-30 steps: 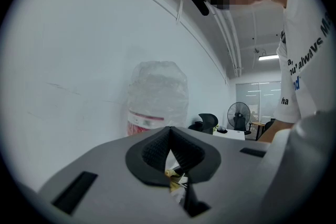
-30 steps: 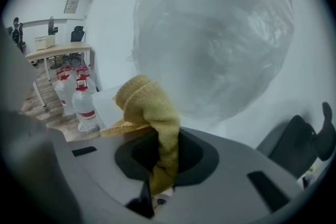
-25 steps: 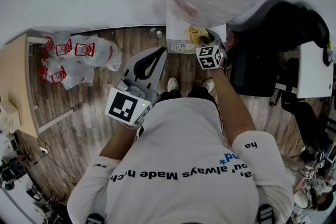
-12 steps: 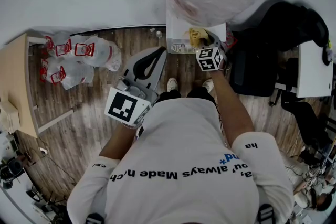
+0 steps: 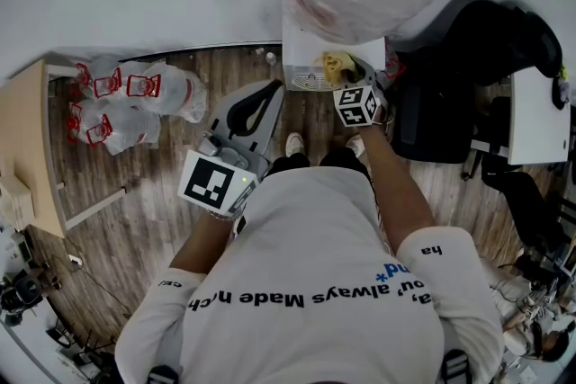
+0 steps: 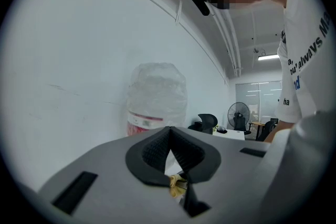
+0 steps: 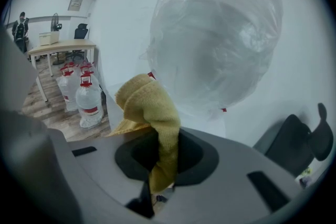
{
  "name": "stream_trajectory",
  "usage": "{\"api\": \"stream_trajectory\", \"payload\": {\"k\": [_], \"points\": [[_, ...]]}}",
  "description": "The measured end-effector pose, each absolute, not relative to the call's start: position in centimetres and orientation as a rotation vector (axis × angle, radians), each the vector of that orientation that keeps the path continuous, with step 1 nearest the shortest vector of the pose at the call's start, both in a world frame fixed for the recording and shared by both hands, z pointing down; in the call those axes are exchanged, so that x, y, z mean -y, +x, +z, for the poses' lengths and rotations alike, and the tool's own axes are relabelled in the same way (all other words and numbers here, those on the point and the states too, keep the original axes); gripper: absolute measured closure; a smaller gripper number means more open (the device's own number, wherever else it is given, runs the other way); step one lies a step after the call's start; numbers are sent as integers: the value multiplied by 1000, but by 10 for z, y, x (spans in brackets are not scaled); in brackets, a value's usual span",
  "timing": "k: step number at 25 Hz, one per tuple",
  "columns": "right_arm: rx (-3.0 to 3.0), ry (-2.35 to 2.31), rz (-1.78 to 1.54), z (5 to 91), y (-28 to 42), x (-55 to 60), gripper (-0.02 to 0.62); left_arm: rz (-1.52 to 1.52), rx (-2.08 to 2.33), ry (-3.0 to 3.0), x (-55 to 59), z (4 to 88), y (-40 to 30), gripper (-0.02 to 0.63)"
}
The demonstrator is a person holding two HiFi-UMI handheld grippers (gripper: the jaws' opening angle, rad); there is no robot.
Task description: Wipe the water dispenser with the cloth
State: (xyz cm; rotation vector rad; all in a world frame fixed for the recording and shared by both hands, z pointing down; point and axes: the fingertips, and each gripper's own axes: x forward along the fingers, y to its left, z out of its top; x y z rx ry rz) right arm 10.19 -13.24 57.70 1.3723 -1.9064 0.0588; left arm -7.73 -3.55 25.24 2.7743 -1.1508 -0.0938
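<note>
The fingers of the right gripper [image 7: 160, 168] are clenched on a yellow cloth [image 7: 151, 107]. Its lower end is pinched between them, and the bunched upper part stands up past the fingertips. Just beyond the fingertips, the cloth [image 5: 337, 63] lies against the front of the white water dispenser [image 5: 303, 45]. Above them is the dispenser's big bottle [image 7: 215, 34], wrapped in clear plastic.

The fingers of the left gripper [image 6: 169, 136] are pressed together at the tips with nothing between them. This gripper [image 5: 270, 99] is held off to the left of the right one, well short of the dispenser.

Farther out to the left of the fingers, several water jugs [image 5: 135, 90] stand on the wooden floor [image 5: 153, 193] beside a table [image 5: 27, 148]. To the right is a black chair [image 5: 468, 76].
</note>
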Motion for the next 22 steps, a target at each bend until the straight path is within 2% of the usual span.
{"api": "stream_trajectory", "payload": {"k": [12, 22], "points": [[1893, 1413, 22, 563, 107, 132, 534, -103, 1161, 2778, 36, 250, -72, 588], [1883, 1513, 94, 545, 164, 152, 534, -105, 1167, 2773, 42, 248, -51, 588]]}}
